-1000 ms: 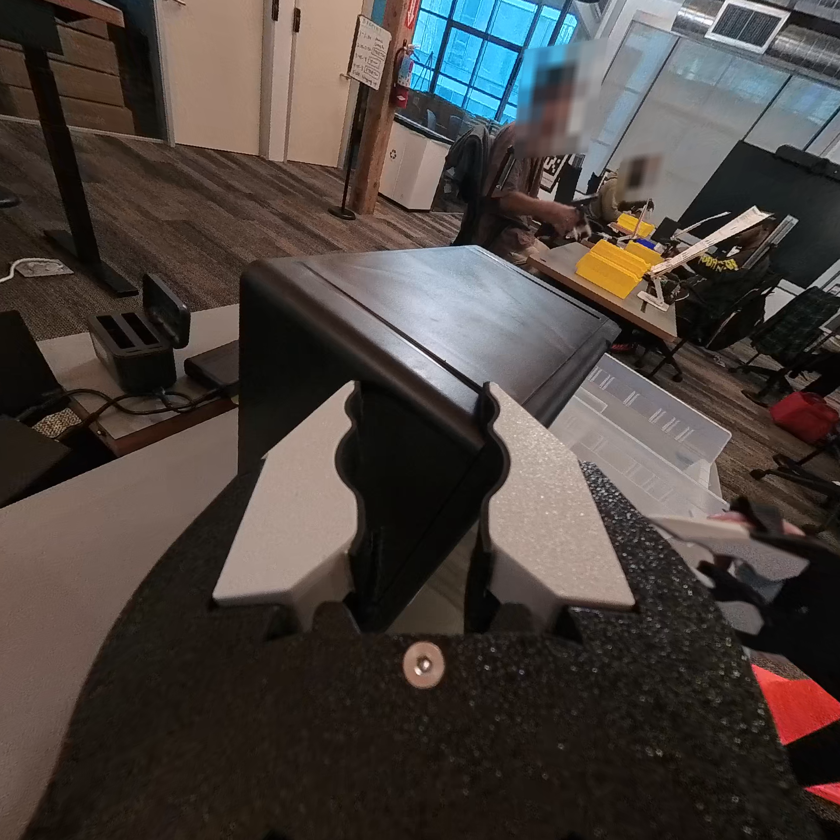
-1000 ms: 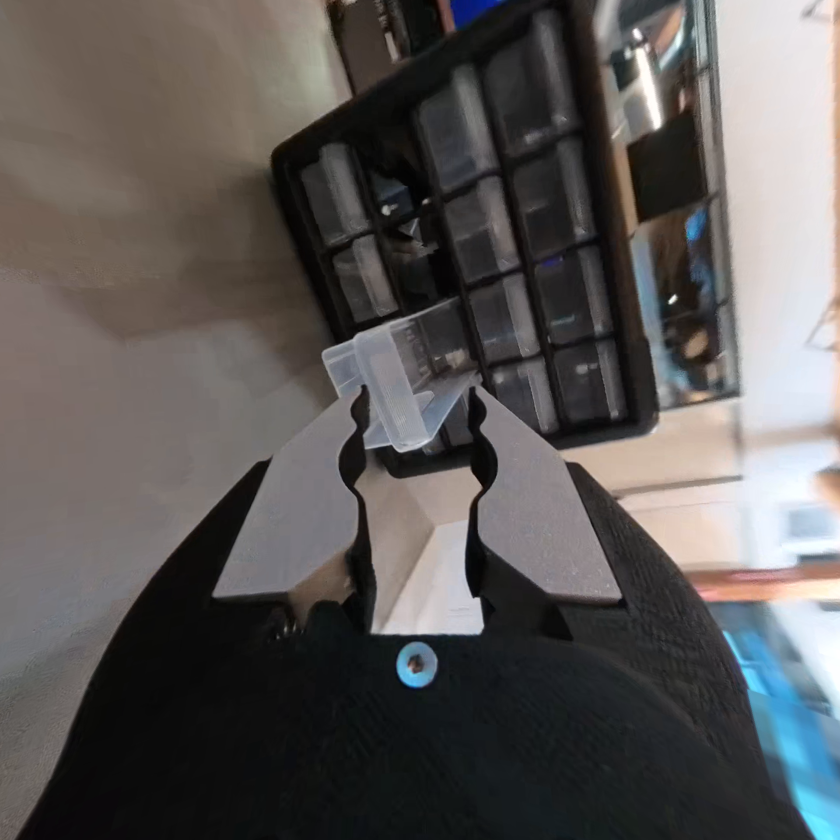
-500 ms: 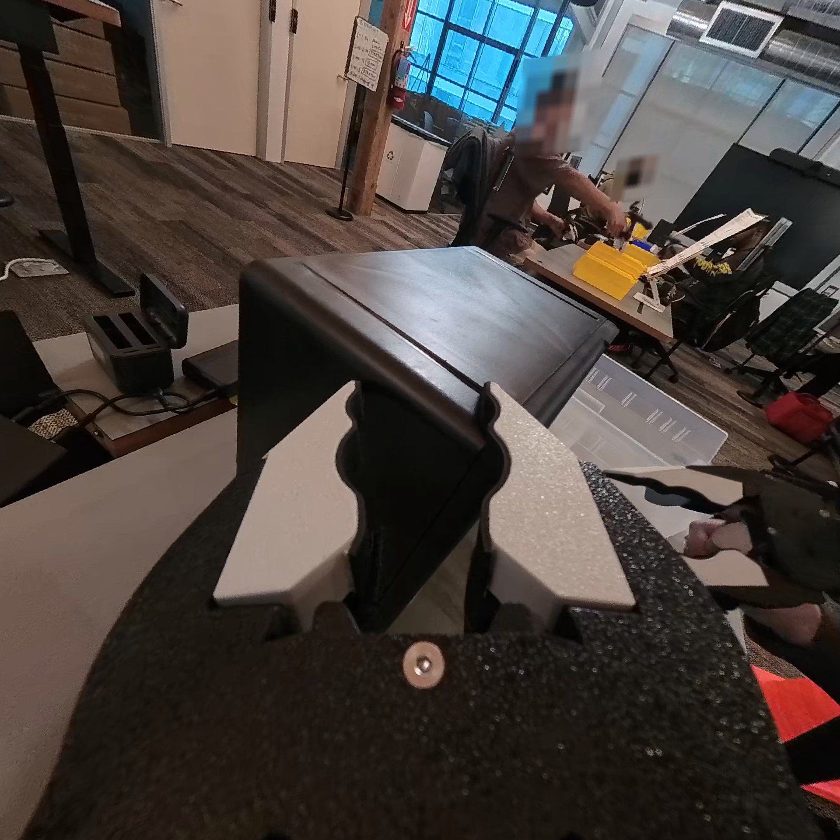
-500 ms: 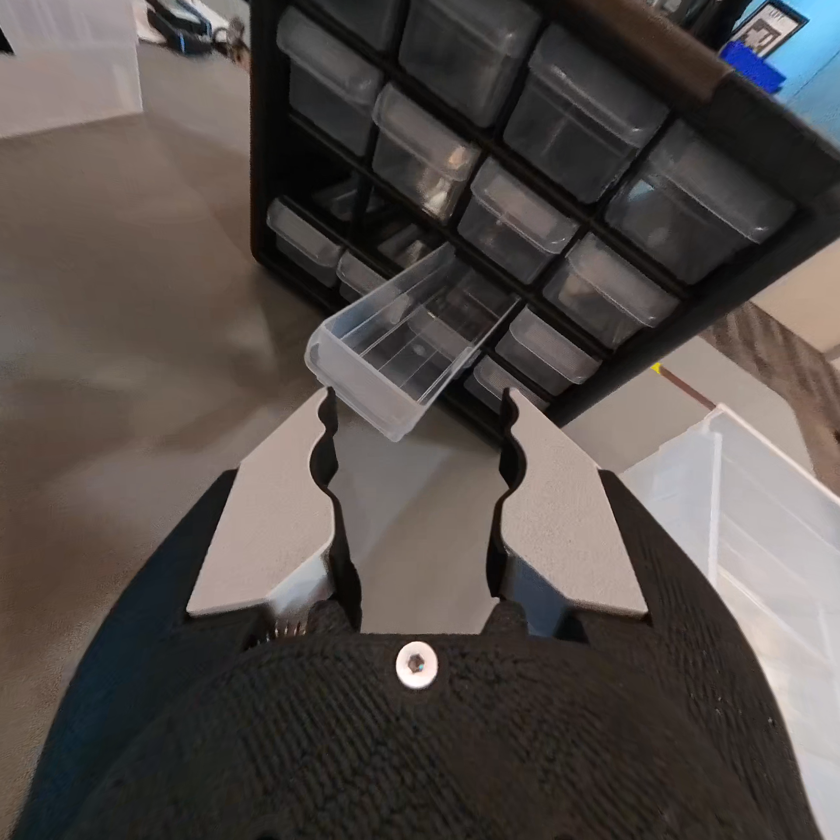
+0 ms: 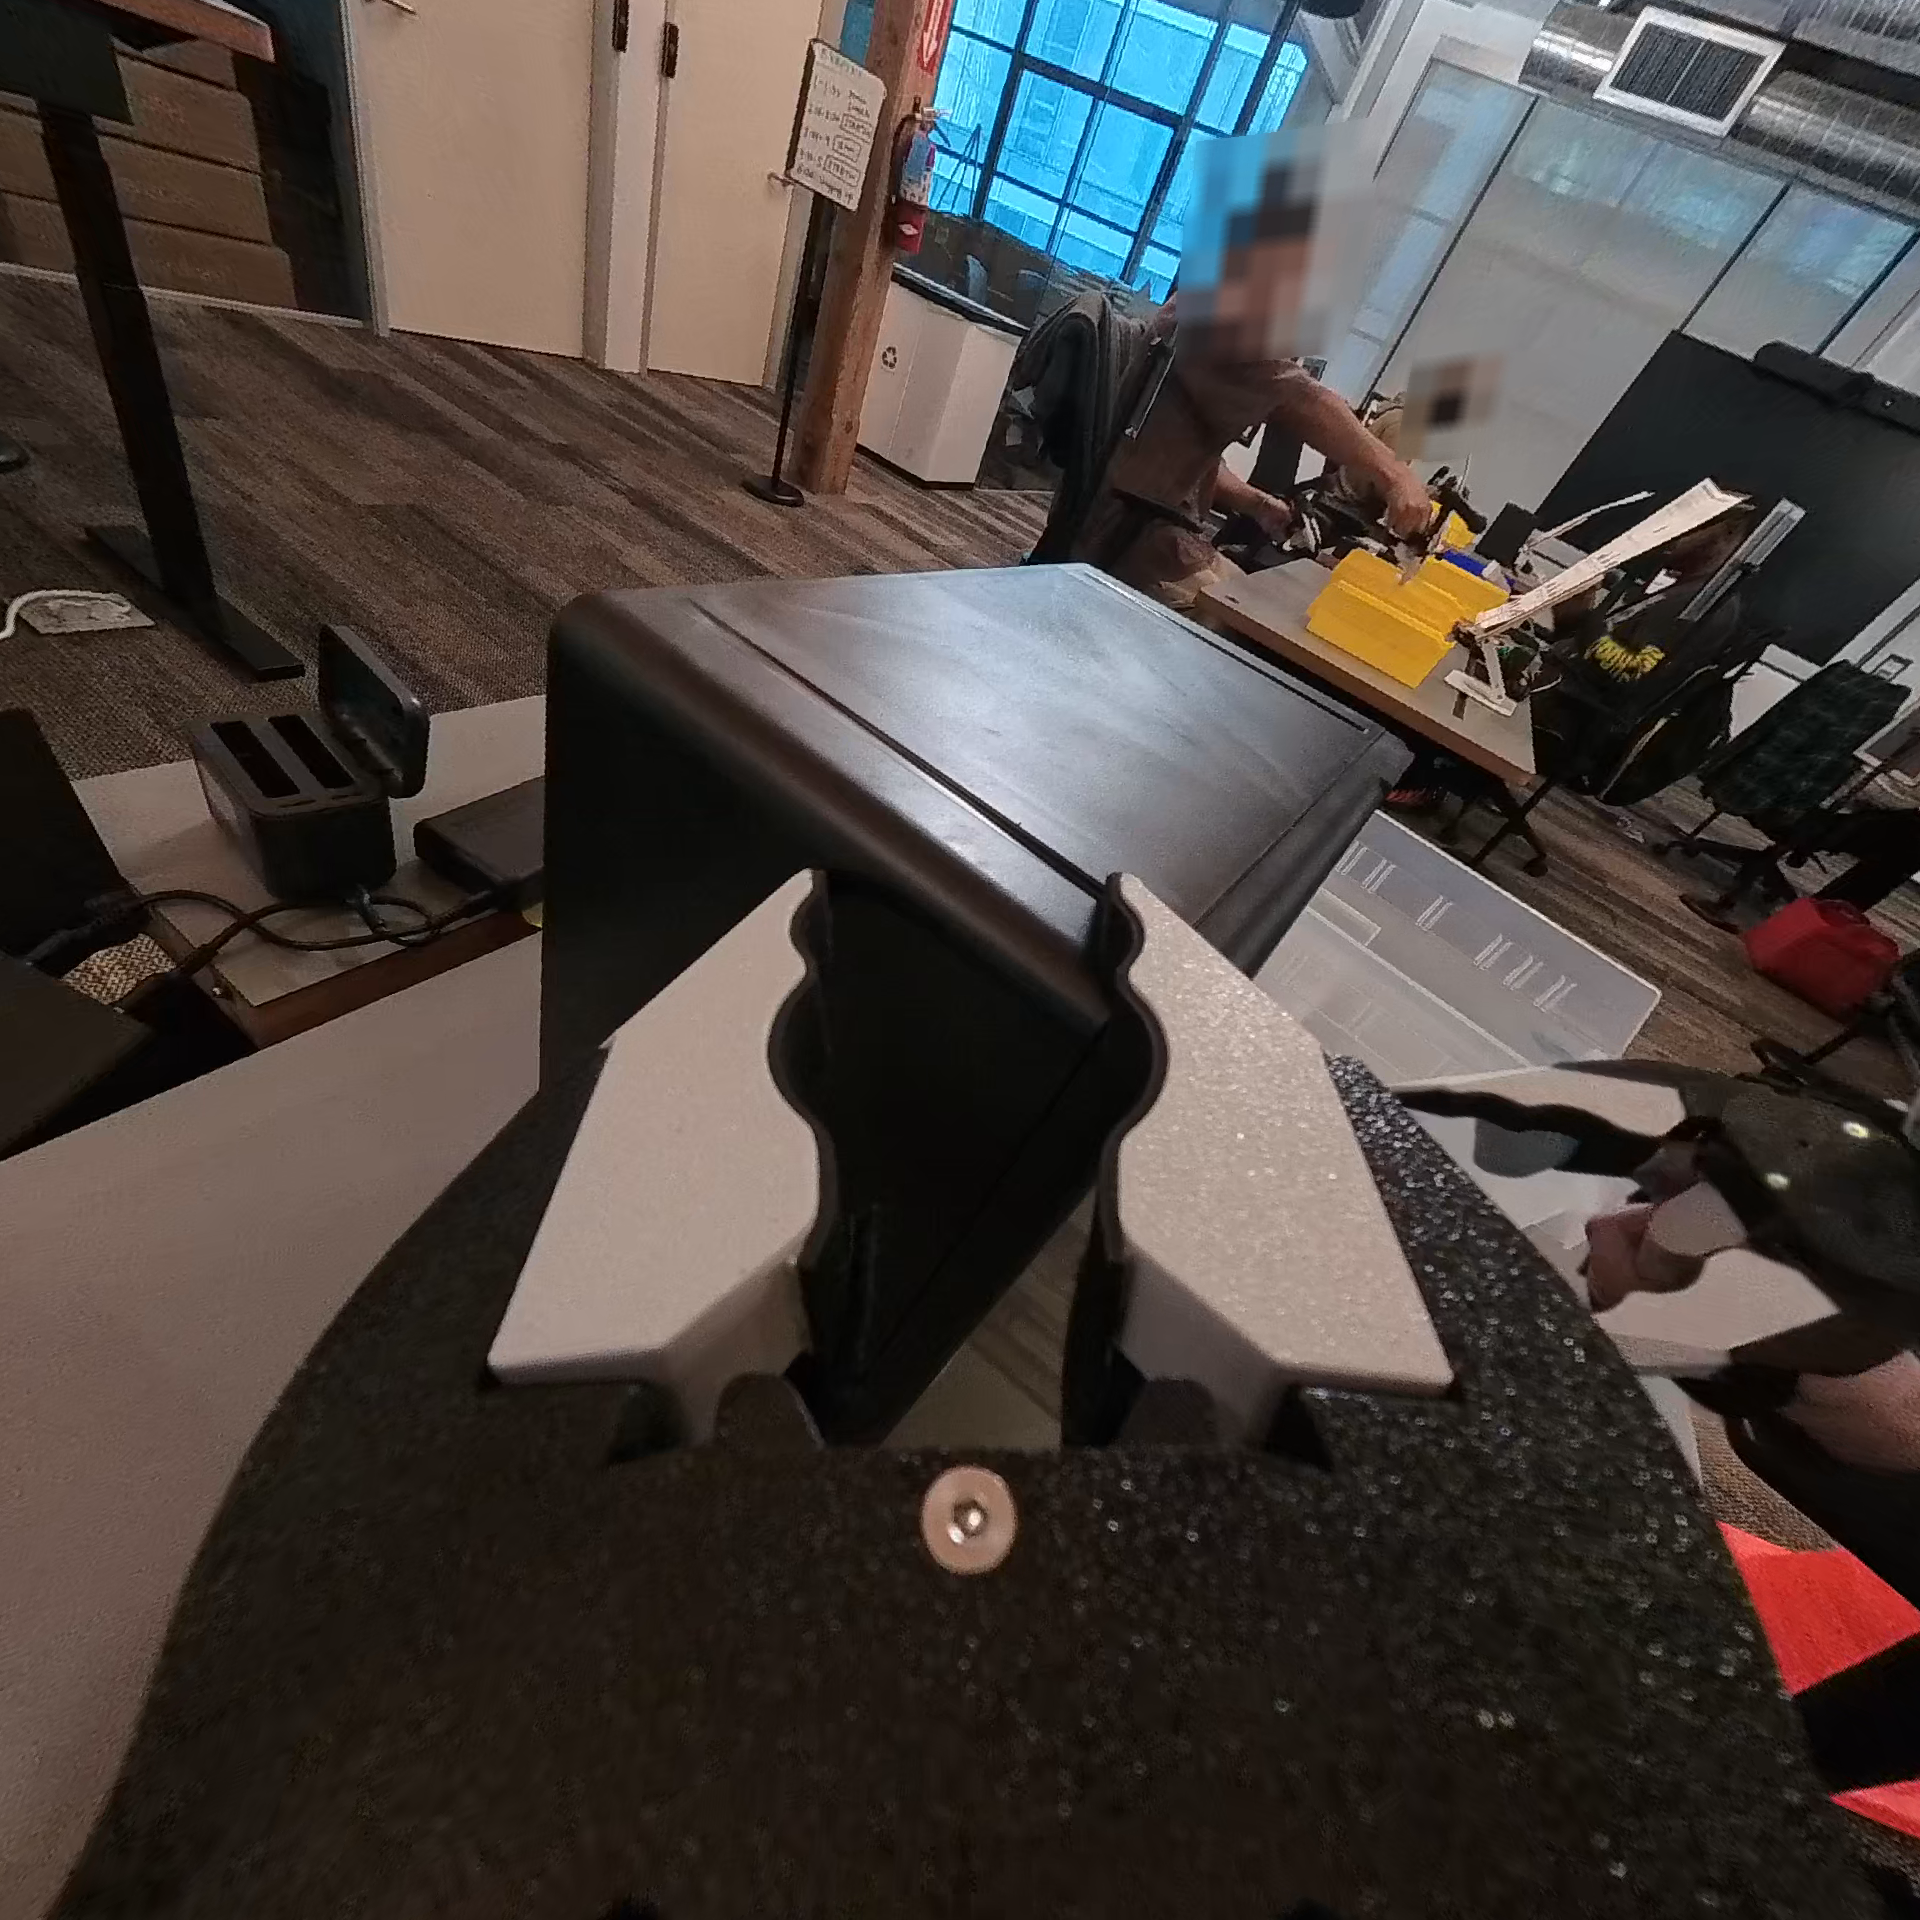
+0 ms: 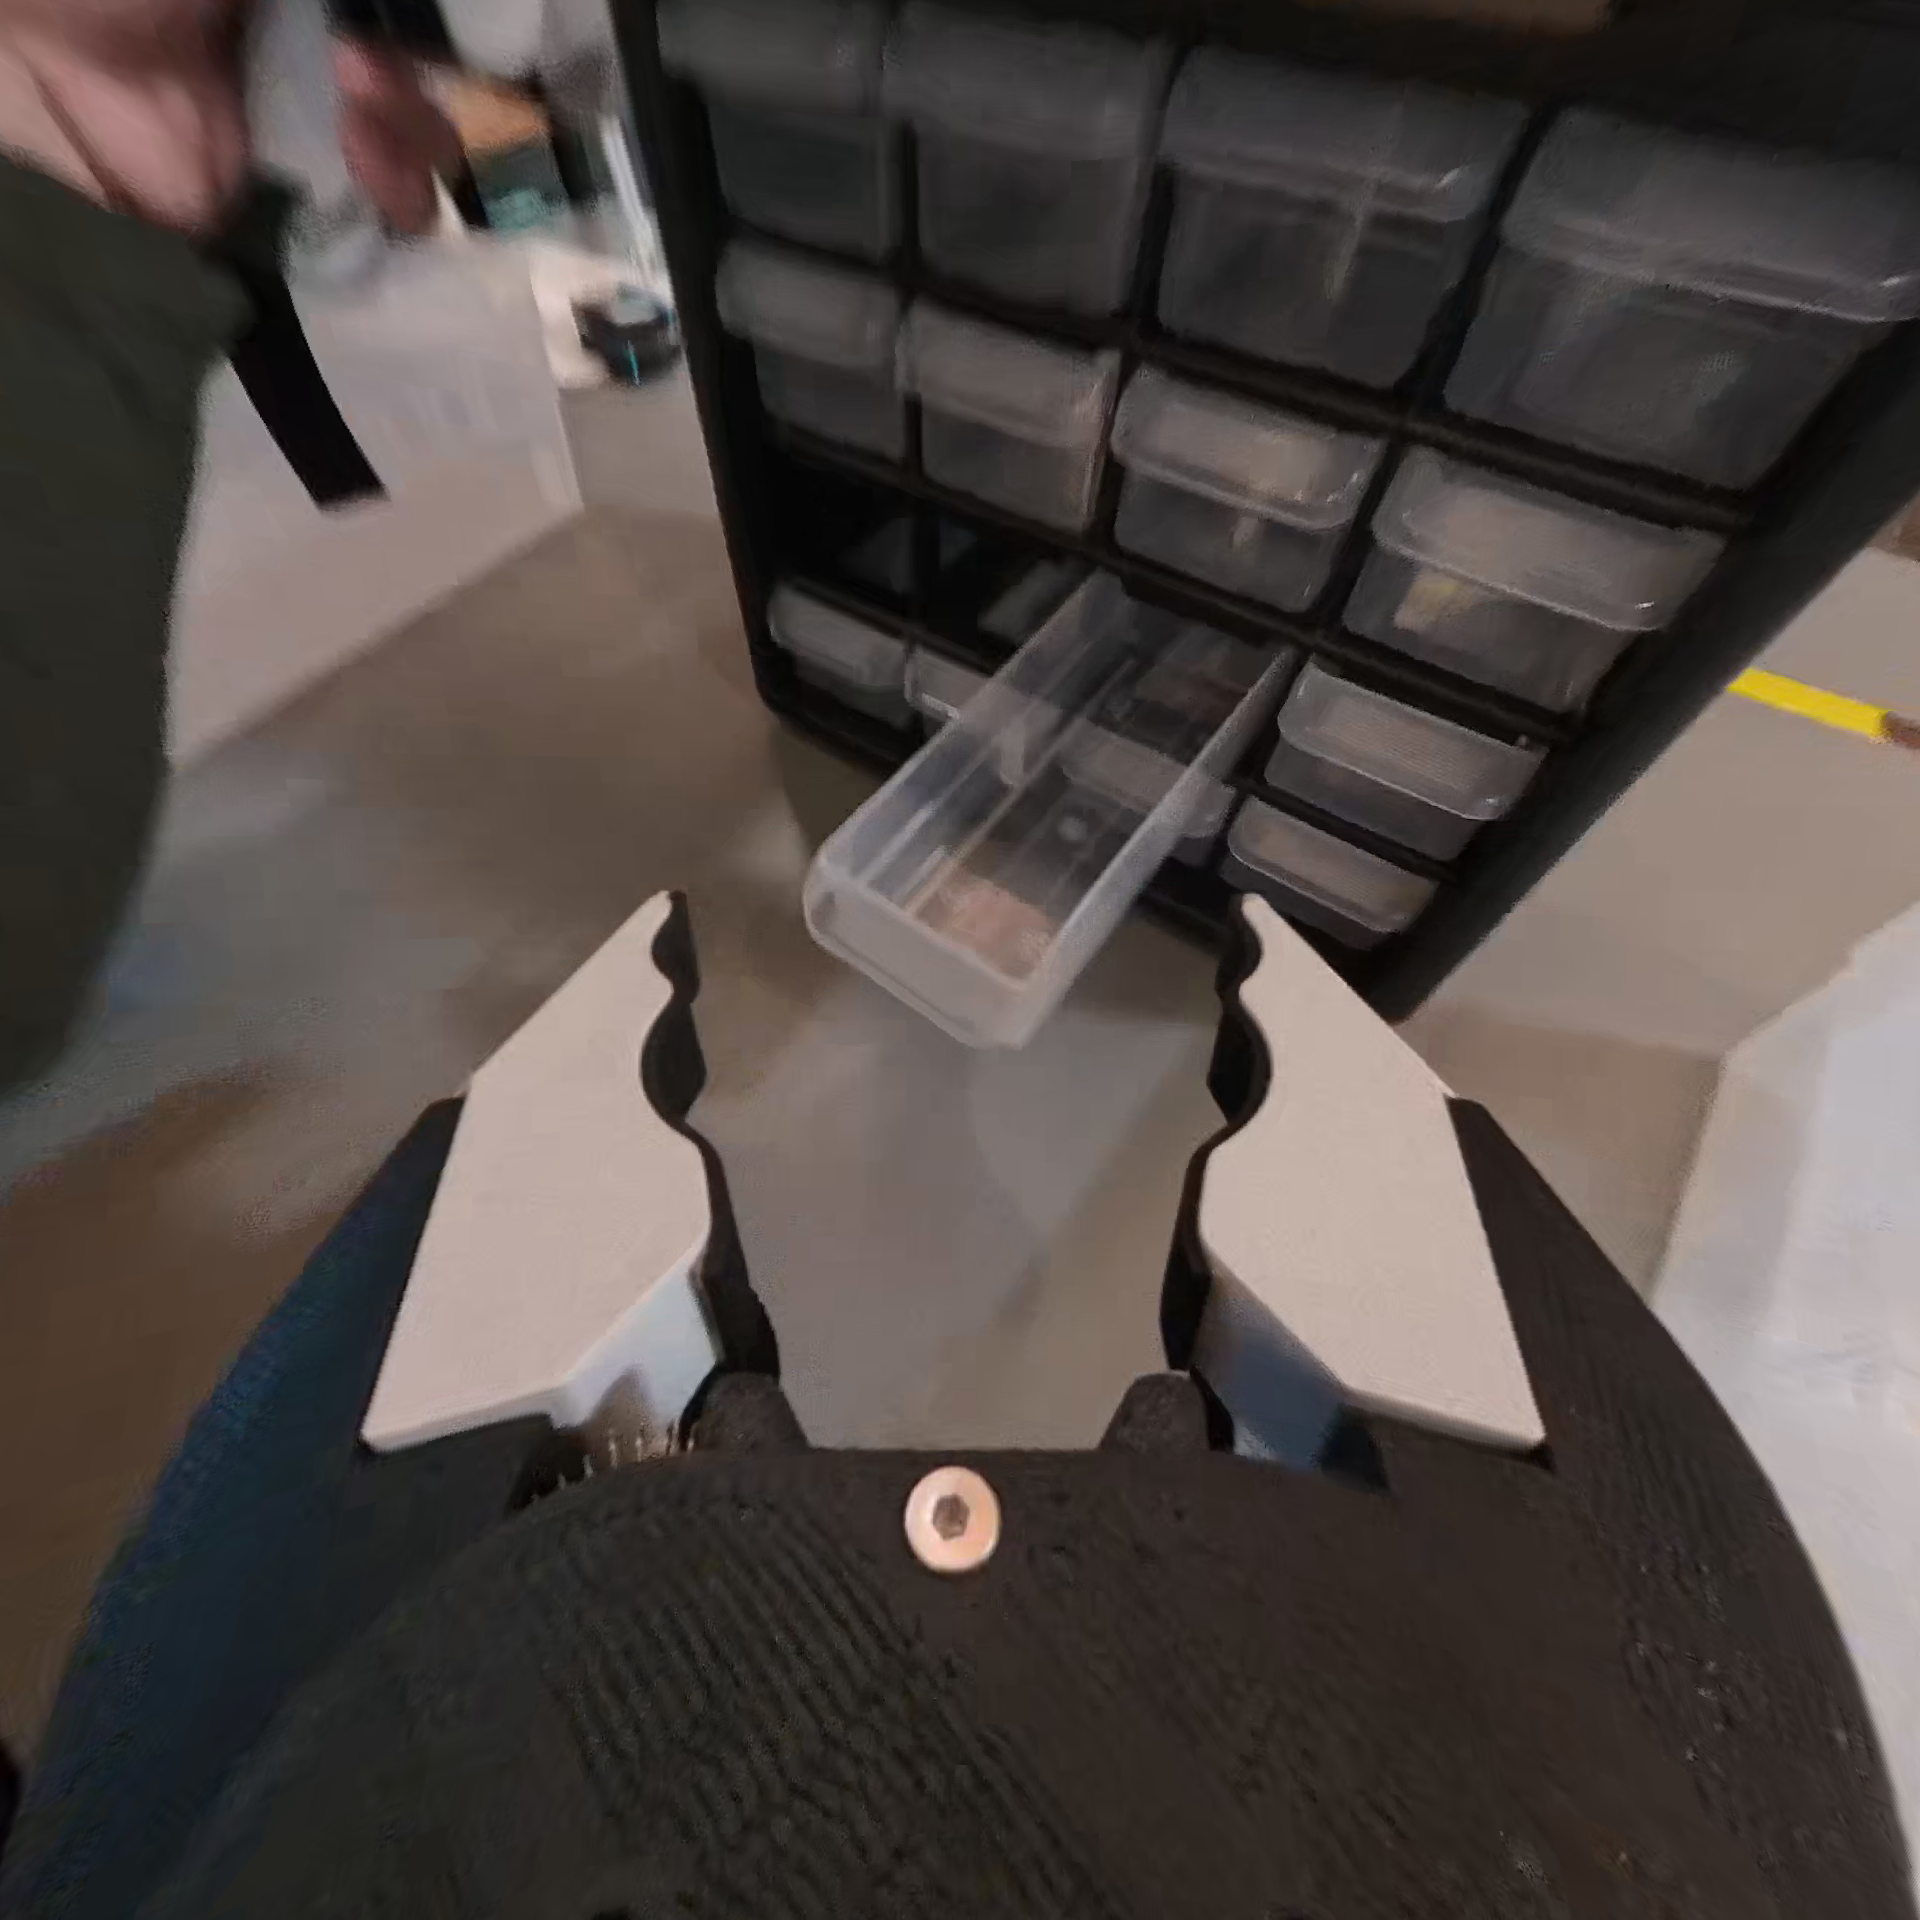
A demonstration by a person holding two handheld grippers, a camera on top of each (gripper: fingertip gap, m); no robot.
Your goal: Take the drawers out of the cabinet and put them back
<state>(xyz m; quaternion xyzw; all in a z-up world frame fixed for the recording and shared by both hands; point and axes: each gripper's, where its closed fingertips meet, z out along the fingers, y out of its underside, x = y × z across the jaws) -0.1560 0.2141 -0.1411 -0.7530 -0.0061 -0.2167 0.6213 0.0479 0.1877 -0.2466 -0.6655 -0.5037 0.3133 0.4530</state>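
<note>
The black drawer cabinet (image 5: 1039,707) stands on the grey table. My left gripper (image 5: 964,904) is shut on its upper back edge, one finger on each side of the corner. In the right wrist view the cabinet front (image 6: 691,416) shows rows of clear drawers. One clear drawer (image 6: 1039,831) sticks far out of a slot in a lower row and tilts down. My right gripper (image 6: 956,914) is open wide and empty, just in front of the drawer's end, not touching it. Two slots left of that drawer look dark and empty.
A clear plastic bin (image 5: 1455,966) stands right of the cabinet and shows in the right wrist view (image 6: 1818,1195). A black charger case (image 5: 301,790) and cables lie behind on the left. A hand and dark sleeve (image 6: 104,312) are at upper left. A person works at a far table (image 5: 1382,613).
My right gripper let go of the clear drawer, opened wider, turned level and drew back a little. The drawer stays hanging in its slot. My left gripper has not moved.
</note>
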